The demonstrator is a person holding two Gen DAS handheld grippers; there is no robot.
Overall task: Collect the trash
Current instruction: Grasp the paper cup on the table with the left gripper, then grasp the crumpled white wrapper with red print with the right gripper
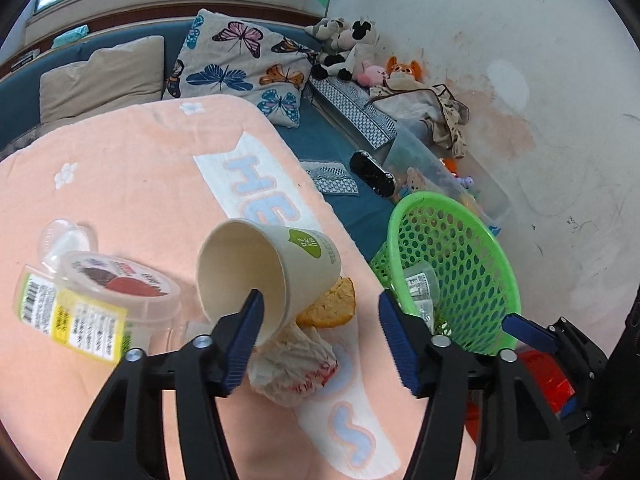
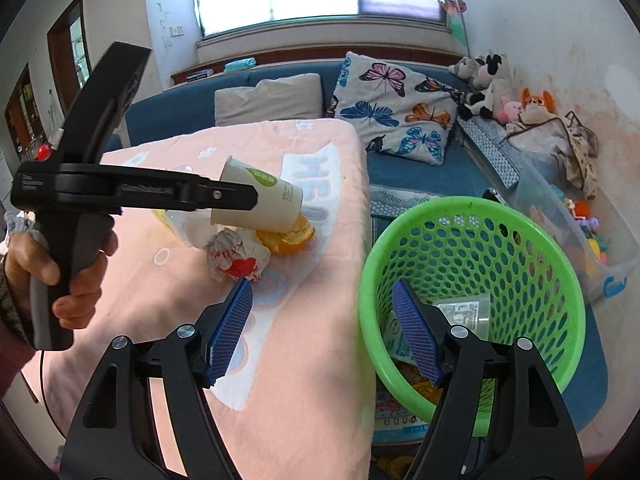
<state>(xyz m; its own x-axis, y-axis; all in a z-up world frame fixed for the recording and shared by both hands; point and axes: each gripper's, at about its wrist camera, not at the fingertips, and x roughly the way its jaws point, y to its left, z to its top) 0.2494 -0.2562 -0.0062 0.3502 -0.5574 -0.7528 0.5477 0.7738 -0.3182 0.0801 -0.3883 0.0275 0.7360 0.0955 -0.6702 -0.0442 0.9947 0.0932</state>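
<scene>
A white paper cup (image 1: pixel 264 272) lies on its side on the pink-covered table (image 1: pixel 132 184), resting on an orange peel (image 1: pixel 332 304) and a crumpled wrapper (image 1: pixel 296 360). My left gripper (image 1: pixel 320 336) is open; its left finger sits at the cup's open rim and the cup's lower edge lies between the jaws. The cup (image 2: pixel 268 200), peel (image 2: pixel 288 240) and wrapper (image 2: pixel 236 256) also show in the right wrist view. My right gripper (image 2: pixel 324 332) is open and empty, above the table edge beside the green basket (image 2: pixel 560 280), which holds a plastic cup (image 2: pixel 468 312) and scraps.
A clear lidded tub (image 1: pixel 120 284) and a yellow-labelled package (image 1: pixel 72 320) lie left of the cup. The green basket (image 1: pixel 480 232) stands off the table's right edge. A blue sofa (image 2: pixel 420 176) with cushions, plush toys and a clear toy bin (image 2: pixel 568 216) lie behind.
</scene>
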